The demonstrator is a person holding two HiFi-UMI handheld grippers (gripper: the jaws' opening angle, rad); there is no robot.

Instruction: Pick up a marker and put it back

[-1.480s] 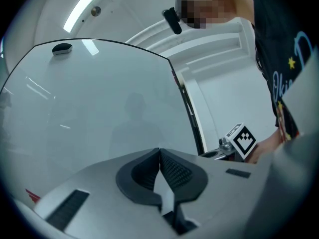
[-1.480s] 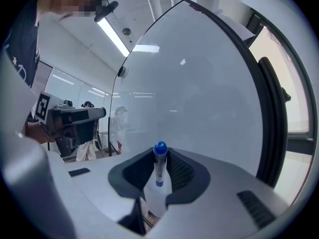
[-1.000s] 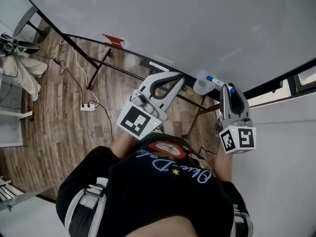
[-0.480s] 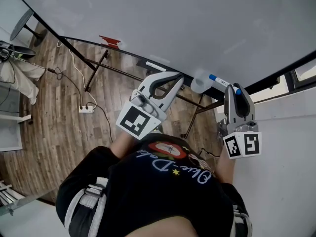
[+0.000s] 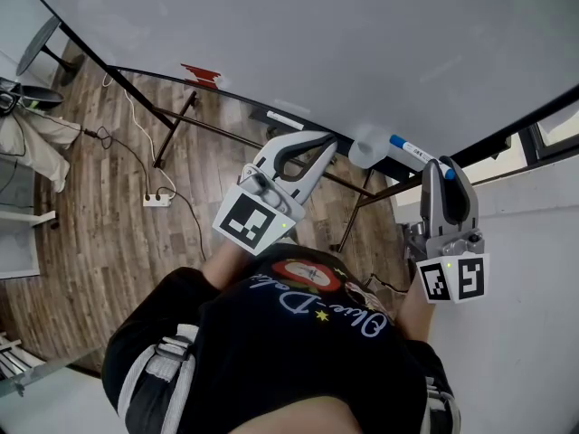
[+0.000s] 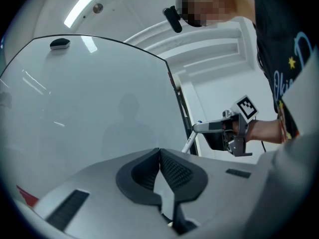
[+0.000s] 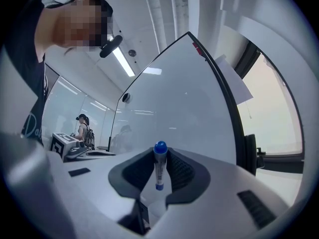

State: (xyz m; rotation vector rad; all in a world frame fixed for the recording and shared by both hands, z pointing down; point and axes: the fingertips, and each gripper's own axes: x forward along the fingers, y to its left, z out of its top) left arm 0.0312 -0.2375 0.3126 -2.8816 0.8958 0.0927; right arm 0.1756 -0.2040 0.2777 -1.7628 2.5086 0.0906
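A white marker (image 5: 412, 149) with a blue cap is clamped in my right gripper (image 5: 444, 166), just off the lower right edge of the whiteboard (image 5: 317, 43). In the right gripper view the marker (image 7: 159, 167) stands between the pads, blue cap pointing outward, with my right gripper (image 7: 159, 156) shut on it. My left gripper (image 5: 328, 141) hovers by the board's ledge, its jaws shut with nothing between them. From the left gripper view, my left gripper (image 6: 159, 152) faces the board, and the right gripper (image 6: 199, 128) shows beyond with the marker (image 6: 190, 142) sticking out.
Along the board's dark ledge (image 5: 244, 107) lie a red eraser (image 5: 201, 73), a white strip (image 5: 288, 120) and a whitish round object (image 5: 366, 152). The board's metal stand legs and a power strip (image 5: 156, 200) with cables stand on the wood floor below. A white wall lies to the right.
My right gripper has carried the marker to the right and slightly away from the board's ledge. The left gripper has stayed where it was.
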